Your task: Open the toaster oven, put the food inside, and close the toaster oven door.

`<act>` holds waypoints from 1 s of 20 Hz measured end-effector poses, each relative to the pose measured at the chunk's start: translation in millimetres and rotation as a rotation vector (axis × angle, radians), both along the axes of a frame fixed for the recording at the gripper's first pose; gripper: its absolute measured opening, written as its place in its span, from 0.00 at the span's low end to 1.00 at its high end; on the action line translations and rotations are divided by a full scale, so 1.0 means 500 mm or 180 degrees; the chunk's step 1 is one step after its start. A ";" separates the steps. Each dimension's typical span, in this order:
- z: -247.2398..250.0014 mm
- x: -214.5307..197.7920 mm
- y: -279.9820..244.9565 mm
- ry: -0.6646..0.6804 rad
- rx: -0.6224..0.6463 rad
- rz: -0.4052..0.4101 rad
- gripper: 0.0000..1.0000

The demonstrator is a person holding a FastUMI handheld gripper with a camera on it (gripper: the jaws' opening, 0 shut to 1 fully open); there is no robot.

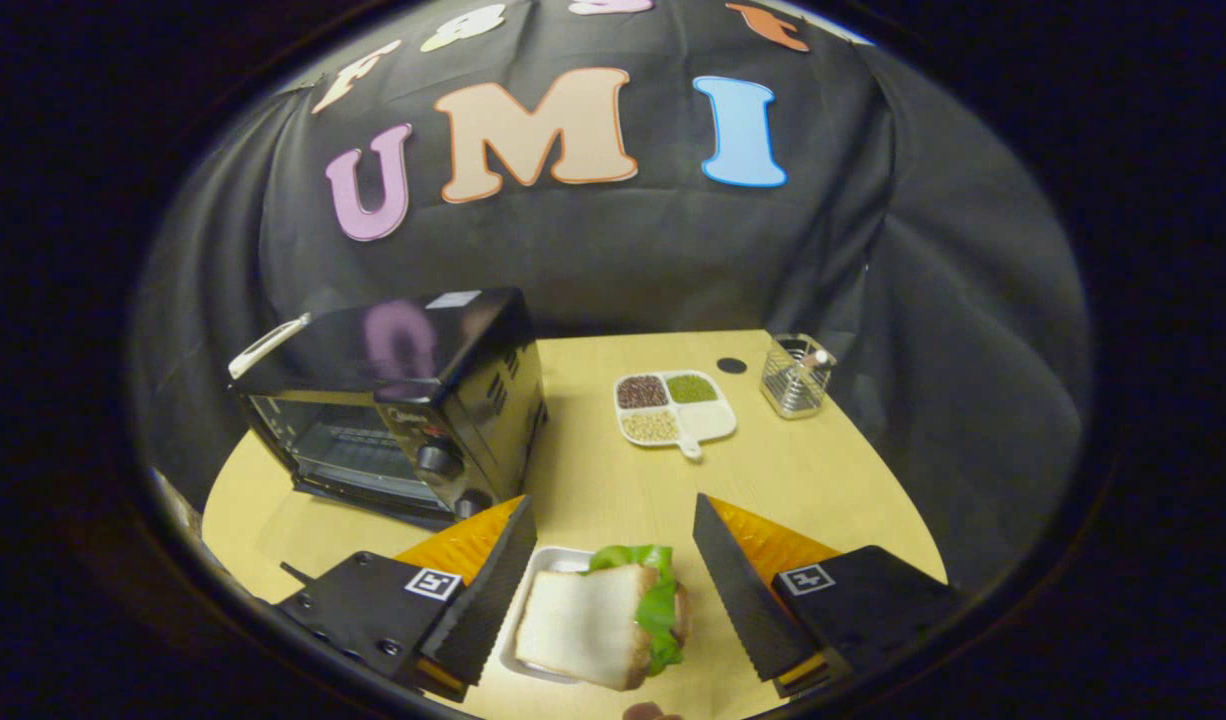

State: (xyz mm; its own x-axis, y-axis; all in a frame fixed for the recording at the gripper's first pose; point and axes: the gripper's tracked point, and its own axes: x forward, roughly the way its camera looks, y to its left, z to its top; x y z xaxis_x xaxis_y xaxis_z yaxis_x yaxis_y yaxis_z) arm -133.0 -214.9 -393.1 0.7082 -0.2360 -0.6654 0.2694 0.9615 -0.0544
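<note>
Soft square sandwich point(603, 625) between spread claw point(613, 600) fingers.

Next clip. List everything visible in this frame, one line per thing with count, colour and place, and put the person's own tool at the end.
toaster oven: one, black with a pale door handle, door shut, on the table beyond the left finger.
sandwich: one, white bread with green lettuce, between the two fingers, on a small tray.
small tray: one, white, under the sandwich.
divided dish: one, white, holding dark, green and beige grains, mid-table beyond the fingers.
wire holder: one, silvery, at the table's far edge, right of the divided dish.
table: one, light wood.
tool: one, black fingers with orange backing, open on either side of the sandwich, neither finger clearly touching it.
</note>
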 end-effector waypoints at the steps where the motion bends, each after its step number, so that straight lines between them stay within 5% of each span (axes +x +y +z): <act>1: -0.009 -0.009 -0.009 0.0026 0.0030 -0.0047 0.99; 13: -0.155 -0.110 0.024 0.0566 0.0666 -0.0317 0.98; 20: -0.121 -0.086 0.031 0.0494 0.1023 -0.0612 0.60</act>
State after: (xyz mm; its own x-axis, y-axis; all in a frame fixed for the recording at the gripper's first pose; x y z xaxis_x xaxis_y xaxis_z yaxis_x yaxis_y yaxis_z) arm -176.0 -199.2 -453.4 0.5566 -0.1169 -0.8225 0.4583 0.8690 0.1865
